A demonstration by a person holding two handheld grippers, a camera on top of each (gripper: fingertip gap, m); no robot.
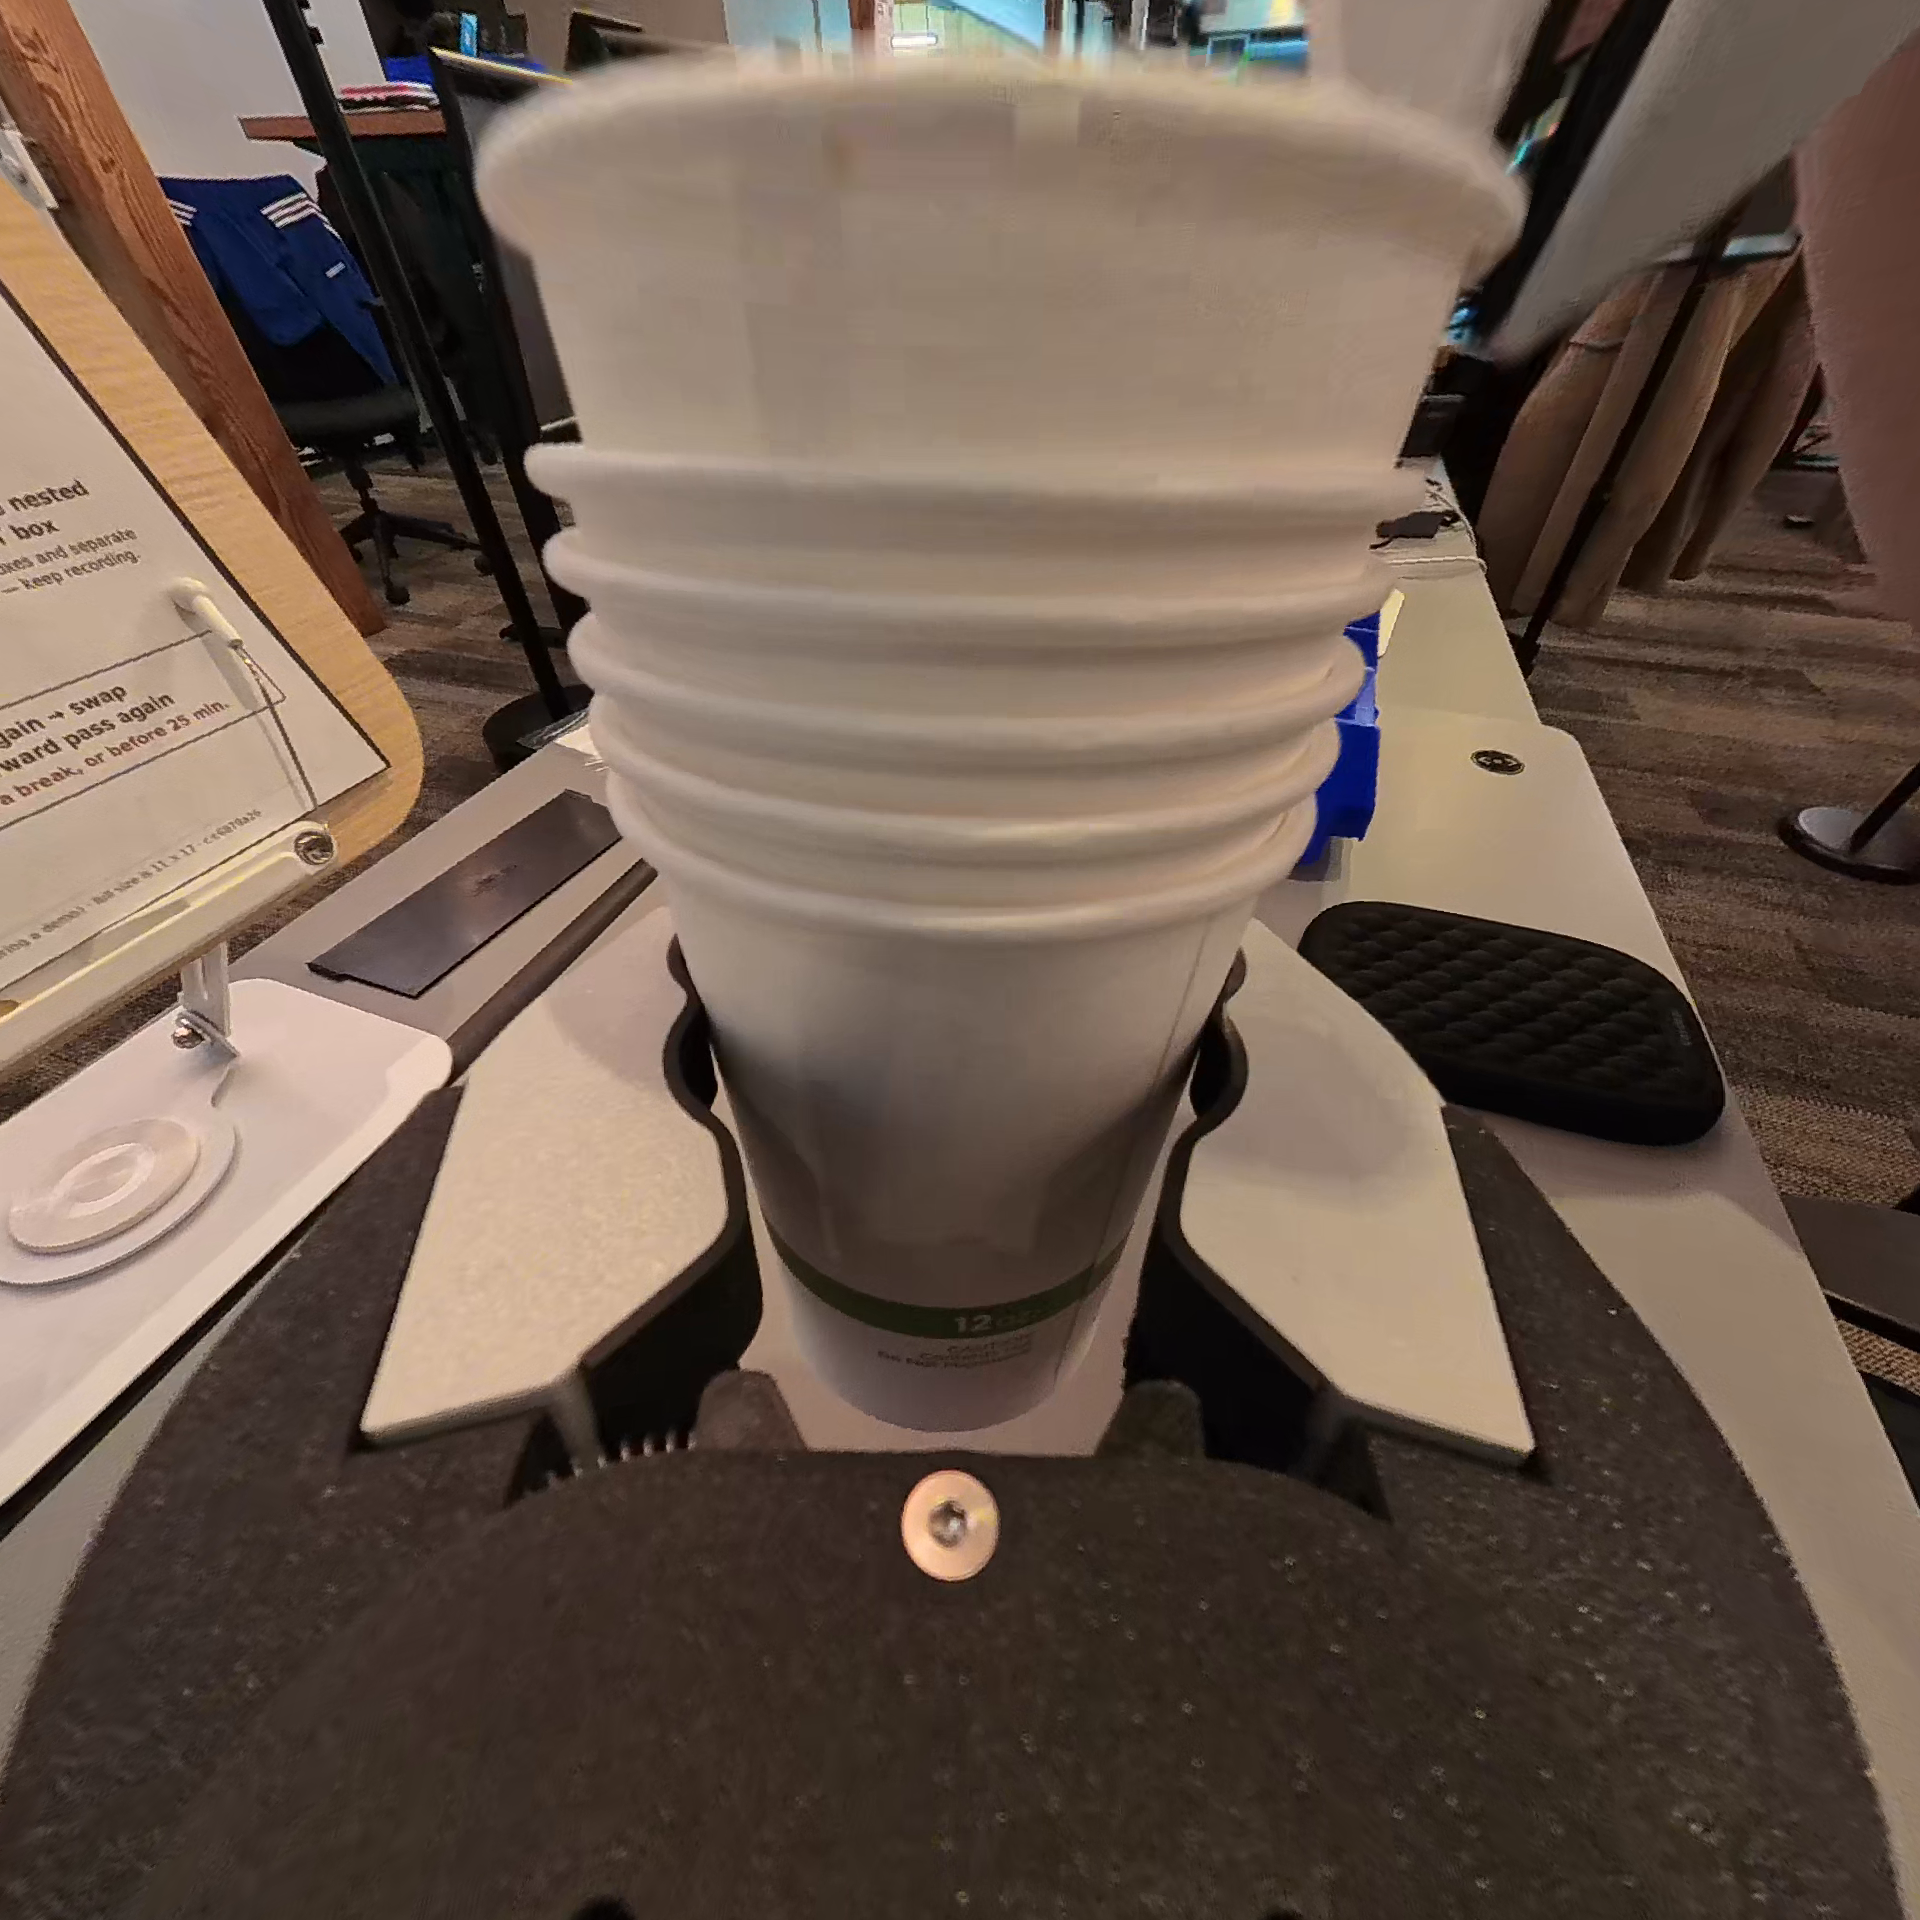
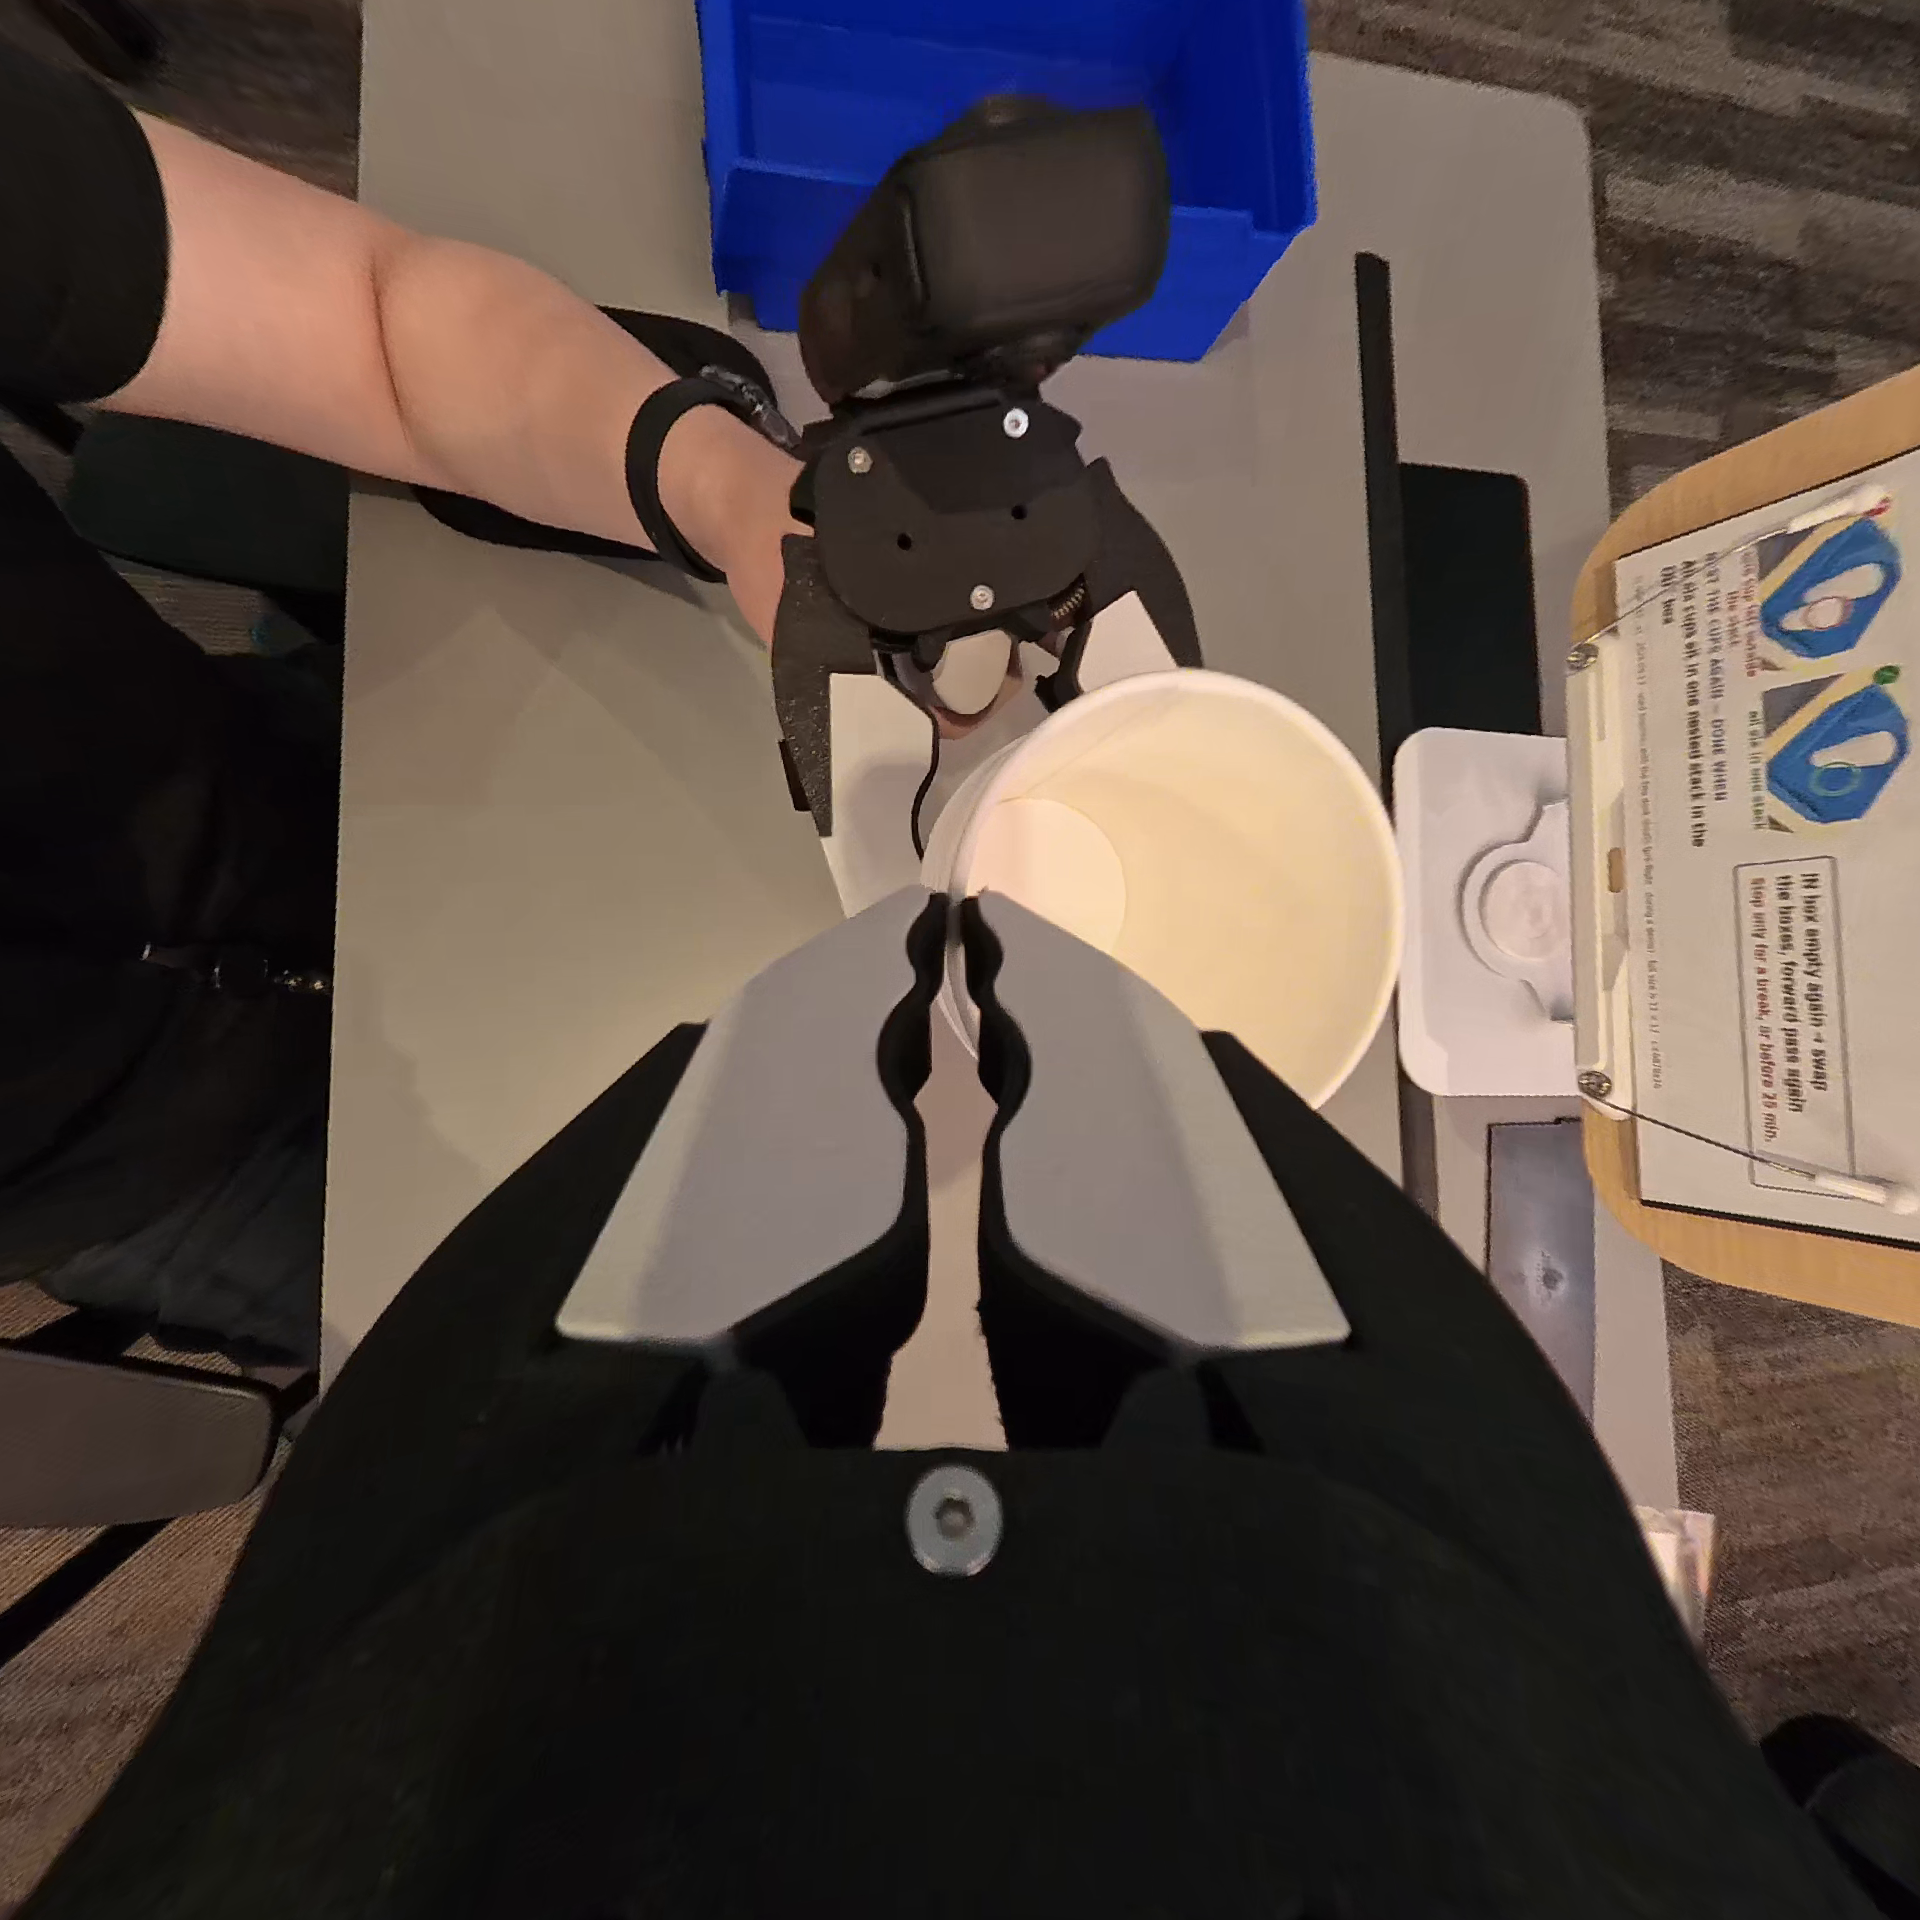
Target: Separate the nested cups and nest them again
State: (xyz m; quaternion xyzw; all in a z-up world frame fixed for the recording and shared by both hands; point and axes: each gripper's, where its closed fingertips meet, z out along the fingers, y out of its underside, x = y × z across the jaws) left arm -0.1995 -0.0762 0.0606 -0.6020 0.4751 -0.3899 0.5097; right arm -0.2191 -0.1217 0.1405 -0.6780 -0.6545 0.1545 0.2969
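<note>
A stack of several nested white paper cups (image 1: 956, 831) stands upright between the fingers of my left gripper (image 1: 956, 966), which is shut on the lowest cup near its base. The top cup (image 1: 987, 291) sits higher than the others and is blurred. In the right wrist view I look down into this top cup (image 2: 1195, 862). My right gripper (image 2: 951, 904) is shut on its near rim, one finger inside and one outside. The left gripper (image 2: 1003, 738) shows below it, held by a hand.
A blue bin (image 2: 1226, 156) stands at the far end of the grey table (image 2: 571, 831). An instruction sheet on a wooden board (image 2: 1766, 883) with a white stand base (image 2: 1475, 904) is beside the cups. A black padded rest (image 1: 1517, 1018) lies on the table. A person's arm (image 2: 468, 364) reaches in.
</note>
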